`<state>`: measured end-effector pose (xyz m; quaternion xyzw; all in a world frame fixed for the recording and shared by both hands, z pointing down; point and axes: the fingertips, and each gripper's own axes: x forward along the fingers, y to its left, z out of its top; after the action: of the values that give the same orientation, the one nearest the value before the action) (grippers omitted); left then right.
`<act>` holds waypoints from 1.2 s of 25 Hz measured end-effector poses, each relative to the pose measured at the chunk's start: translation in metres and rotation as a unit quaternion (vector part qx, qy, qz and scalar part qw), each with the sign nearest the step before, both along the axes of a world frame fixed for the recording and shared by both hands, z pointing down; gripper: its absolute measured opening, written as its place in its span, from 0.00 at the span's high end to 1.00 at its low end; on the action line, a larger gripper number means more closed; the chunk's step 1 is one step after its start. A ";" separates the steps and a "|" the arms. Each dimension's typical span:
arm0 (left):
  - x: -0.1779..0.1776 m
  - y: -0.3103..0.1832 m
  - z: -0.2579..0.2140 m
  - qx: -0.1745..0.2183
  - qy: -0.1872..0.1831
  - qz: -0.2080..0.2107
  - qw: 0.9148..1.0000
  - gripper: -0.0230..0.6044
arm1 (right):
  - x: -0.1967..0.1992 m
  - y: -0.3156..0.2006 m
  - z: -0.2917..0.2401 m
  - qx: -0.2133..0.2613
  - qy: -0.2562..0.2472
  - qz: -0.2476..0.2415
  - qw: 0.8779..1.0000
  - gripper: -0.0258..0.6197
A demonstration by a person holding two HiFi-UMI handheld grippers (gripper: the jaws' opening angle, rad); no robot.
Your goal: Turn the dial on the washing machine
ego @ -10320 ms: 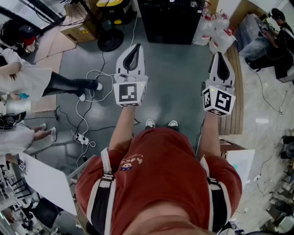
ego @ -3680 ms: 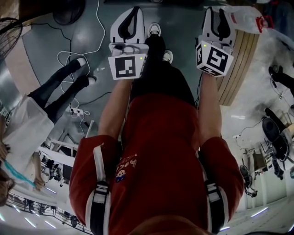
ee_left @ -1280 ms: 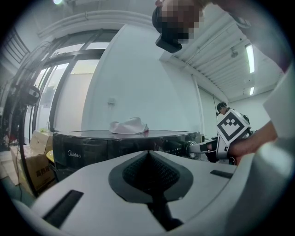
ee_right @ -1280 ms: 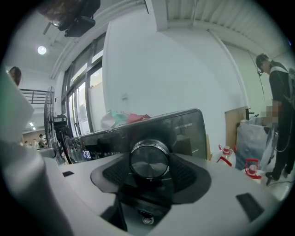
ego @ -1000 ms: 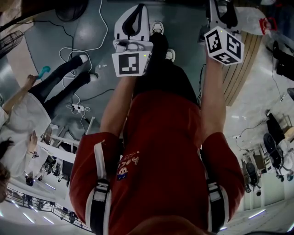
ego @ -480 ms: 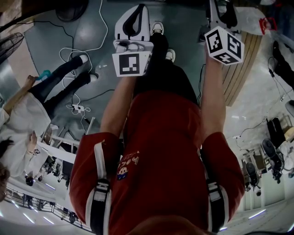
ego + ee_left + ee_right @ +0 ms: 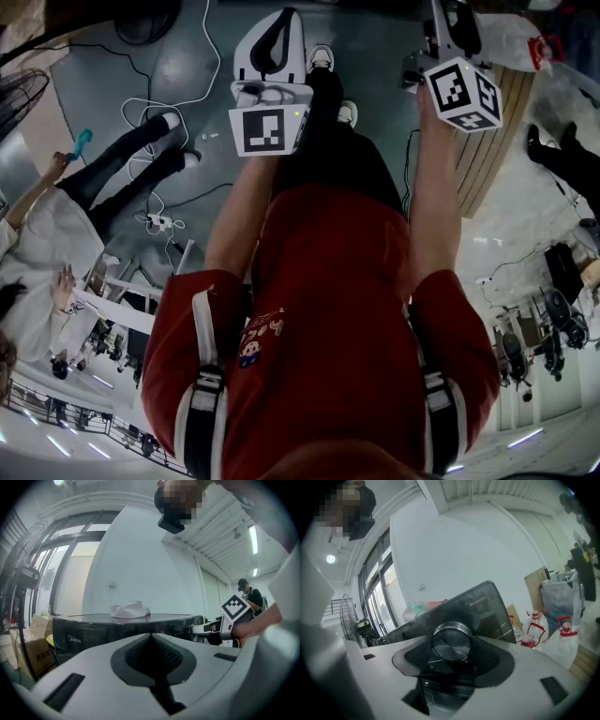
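Right gripper view shows the right gripper point(image 7: 451, 645) with fingers clamped on the dial point(image 7: 451, 641) at frame centre, the washing machine point(image 7: 485, 605) tilted (turning probably begun, not finished), while the left gripper point(image 7: 151, 656) has its fingers closed and empty.

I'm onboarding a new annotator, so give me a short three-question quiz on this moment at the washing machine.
1. True or false: the left gripper has its fingers closed on the dial.
2. In the left gripper view, what lies on top of the washing machine? A) a red bottle B) a white cloth C) a cardboard box
3. Fill in: the dial sits between the fingers of the ___ gripper.

Key
1. False: its fingers are together with nothing between them.
2. B
3. right: the right gripper is closed on the dial.
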<state>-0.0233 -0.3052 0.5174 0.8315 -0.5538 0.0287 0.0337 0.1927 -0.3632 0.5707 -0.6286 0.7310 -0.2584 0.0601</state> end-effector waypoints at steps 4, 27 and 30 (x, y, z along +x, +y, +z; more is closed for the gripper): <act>0.001 -0.001 -0.001 0.002 0.000 0.000 1.000 0.94 | 0.003 -0.001 0.001 0.003 -0.090 0.012 0.996 0.53; -0.001 0.000 0.002 0.001 0.003 0.003 1.000 0.94 | 0.001 -0.002 0.004 0.004 -0.148 0.023 0.989 0.53; -0.001 0.001 0.000 0.002 0.003 0.003 1.000 0.94 | 0.002 0.000 0.003 0.004 -0.155 0.024 0.988 0.53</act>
<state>-0.0243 -0.3038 0.5176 0.8331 -0.5514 0.0258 0.0337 0.1947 -0.3635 0.5737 -0.5983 0.6984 -0.3484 0.1813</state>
